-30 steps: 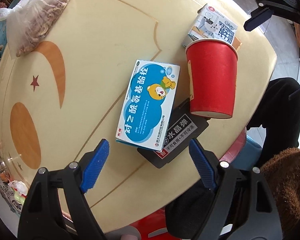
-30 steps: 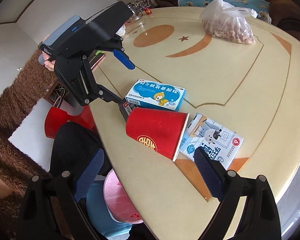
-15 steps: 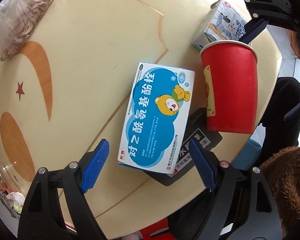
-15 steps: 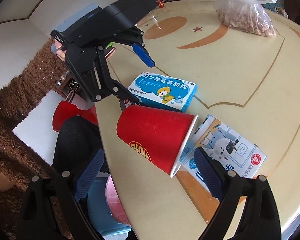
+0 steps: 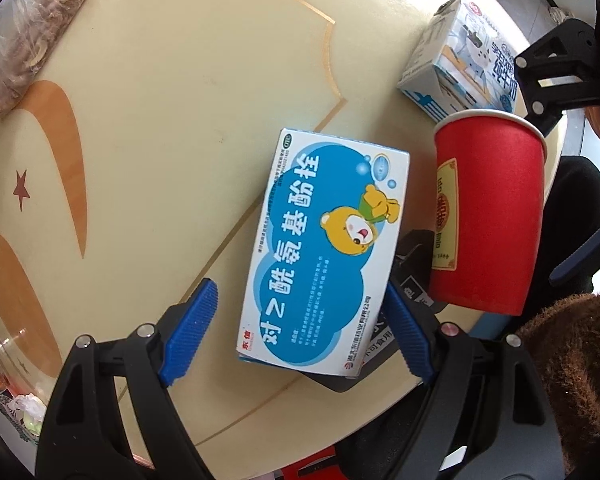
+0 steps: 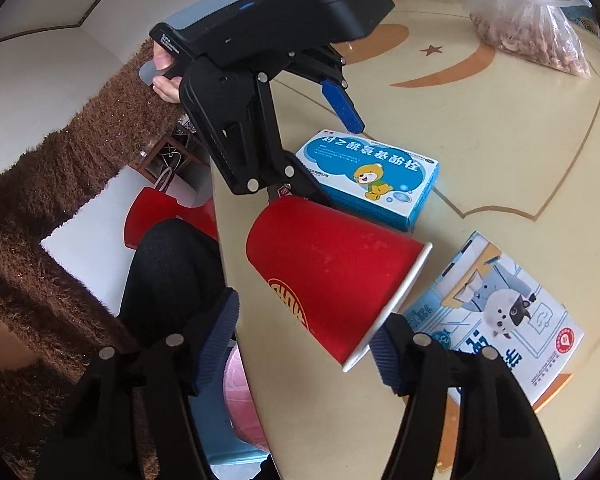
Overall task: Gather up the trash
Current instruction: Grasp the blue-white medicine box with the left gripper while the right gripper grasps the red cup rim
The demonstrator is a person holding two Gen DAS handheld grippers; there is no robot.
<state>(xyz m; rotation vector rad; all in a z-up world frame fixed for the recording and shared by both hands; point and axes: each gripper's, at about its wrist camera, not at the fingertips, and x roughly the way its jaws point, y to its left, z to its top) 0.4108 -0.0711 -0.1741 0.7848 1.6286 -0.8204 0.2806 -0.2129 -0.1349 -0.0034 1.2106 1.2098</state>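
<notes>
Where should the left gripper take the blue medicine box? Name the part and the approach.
Grip the blue medicine box across its two long edges, coming straight down from above. It lies flat, its narrow width fits between the open left gripper, and the red cup crowds its far end.

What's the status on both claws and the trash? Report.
Left claw open, straddling blue medicine box. Right claw closing around red paper cup, pads not yet pressing. Black packet under box.

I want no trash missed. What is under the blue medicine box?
A black packet with white lettering lies under the blue medicine box, sticking out on the red cup side. The box covers the rest of it.
</notes>
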